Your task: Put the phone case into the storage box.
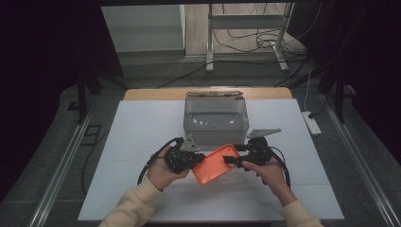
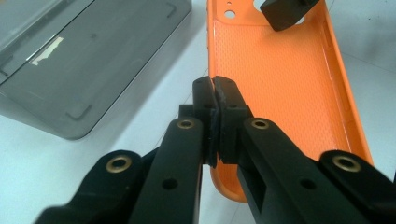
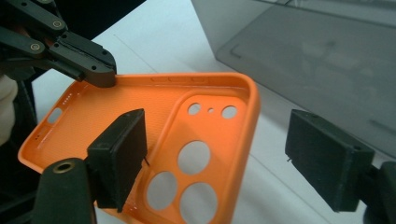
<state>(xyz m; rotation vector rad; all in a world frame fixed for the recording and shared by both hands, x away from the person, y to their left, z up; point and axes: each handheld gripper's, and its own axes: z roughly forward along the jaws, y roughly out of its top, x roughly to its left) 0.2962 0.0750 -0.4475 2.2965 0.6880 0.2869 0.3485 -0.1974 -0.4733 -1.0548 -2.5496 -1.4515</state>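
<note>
While left gripper [image 2: 215,100] clamped the orange phone case [image 1: 215,163] by its rim, right gripper [image 3: 236,161] sat released, straddling the case's camera end, beside the grey bin [image 1: 215,120].

We see a white table [image 1: 142,137], wooden edge at its far side, a grey box [image 1: 215,118] standing on it at centre, near the far edge, our forearms over its near edge.
</note>
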